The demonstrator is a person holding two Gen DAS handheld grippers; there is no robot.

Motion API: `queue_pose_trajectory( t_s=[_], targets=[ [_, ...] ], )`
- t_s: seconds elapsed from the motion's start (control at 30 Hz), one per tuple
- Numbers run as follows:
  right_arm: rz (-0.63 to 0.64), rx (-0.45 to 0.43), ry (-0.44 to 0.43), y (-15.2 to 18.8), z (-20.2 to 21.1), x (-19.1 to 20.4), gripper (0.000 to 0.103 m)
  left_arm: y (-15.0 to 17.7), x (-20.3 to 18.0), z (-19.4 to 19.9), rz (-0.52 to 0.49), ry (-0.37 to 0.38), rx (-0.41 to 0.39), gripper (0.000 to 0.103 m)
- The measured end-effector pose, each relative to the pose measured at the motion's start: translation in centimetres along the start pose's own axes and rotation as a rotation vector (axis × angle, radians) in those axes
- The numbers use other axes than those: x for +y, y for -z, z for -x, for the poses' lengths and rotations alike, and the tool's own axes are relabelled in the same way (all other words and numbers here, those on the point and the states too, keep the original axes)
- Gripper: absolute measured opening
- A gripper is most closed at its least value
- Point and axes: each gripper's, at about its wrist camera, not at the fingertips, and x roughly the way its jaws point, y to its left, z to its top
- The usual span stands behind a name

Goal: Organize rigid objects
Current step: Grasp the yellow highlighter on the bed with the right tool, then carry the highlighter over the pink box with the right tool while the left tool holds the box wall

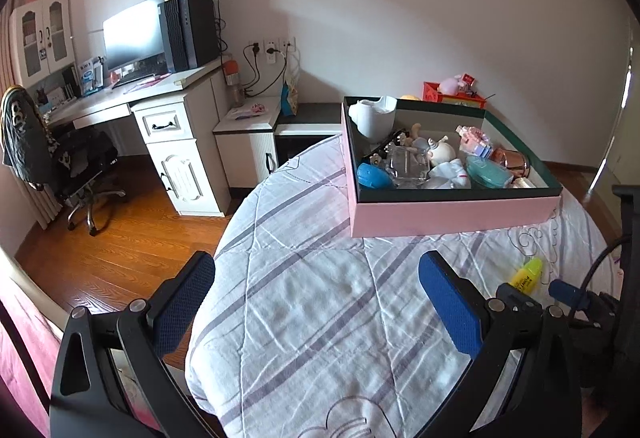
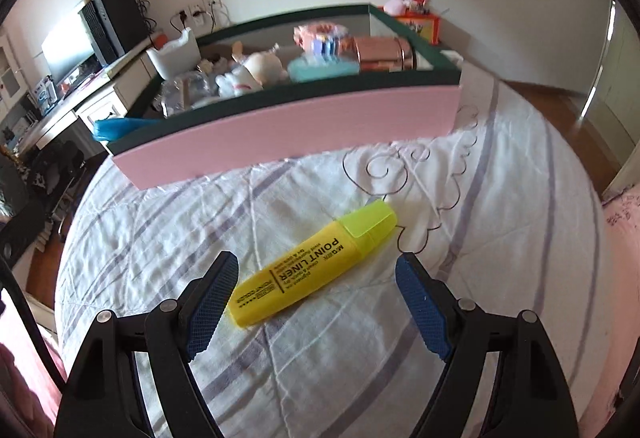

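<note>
Here, one pink box point(image 1: 452, 216) with a dark green rim is sitting on the far part of the bed point(image 1: 320, 318), and it is holding a jumble of small hard things. Lying inside are one white jug point(image 1: 374, 118) in the far left corner, one blue whale-shaped toy point(image 1: 374, 176) at the near left, one clear glass bottle point(image 1: 408, 168), one small white doll figure point(image 1: 440, 150), one teal oval case point(image 1: 488, 172), one pink block model point(image 1: 476, 140) and one shiny copper cup point(image 1: 514, 160) on its side toward the right.

One yellow highlighter point(image 2: 314, 264) is lying outside the box, on the quilt near the box's front wall, slanting with its translucent cap pointing far right. Its body is smooth plastic with dark print.

The right hand-held gripper point(image 2: 316, 278) is standing wide open, its two blue textured pads either side of the highlighter's near end; the left pad is just beside the barrel, though contact cannot be made out. The left hand-held gripper point(image 1: 316, 274) is also spread open over the quilt, gripping nothing.

The quilt is white stitched cloth crossed by grey-purple stripes.
</note>
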Motion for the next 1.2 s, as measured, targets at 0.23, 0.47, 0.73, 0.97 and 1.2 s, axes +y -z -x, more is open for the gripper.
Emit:
queue_pose_trajectory(
  t_s=[0.23,0.47,0.73,0.97,1.2],
  targets=[
    [0.106,-0.012,-0.002,-0.1,-0.6,-1.5,0.051,-3.0,-1.1,-6.4,-0.003,-0.009,0.081,0.103],
    [0.144,-0.024,-0.009,-1.1,-0.3,-5.4,0.027,-4.8,-2.4,-9.2,-0.039,-0.001,0.097,0.103],
    [0.132,-0.039,0.004,-2.5,-0.4,-9.3,0.027,-6.5,-2.7,-12.7,-0.037,-0.01,0.144,0.103],
    [0.13,-0.038,0.009,-3.9,-1.0,-11.2,0.027,-7.4,-3.5,-14.8,-0.044,-0.017,0.18,0.1],
    [0.14,-0.038,0.01,-4.3,-1.3,-12.3,0.027,-8.6,-1.8,-14.5,-0.015,-0.052,0.196,0.098]
  ],
)
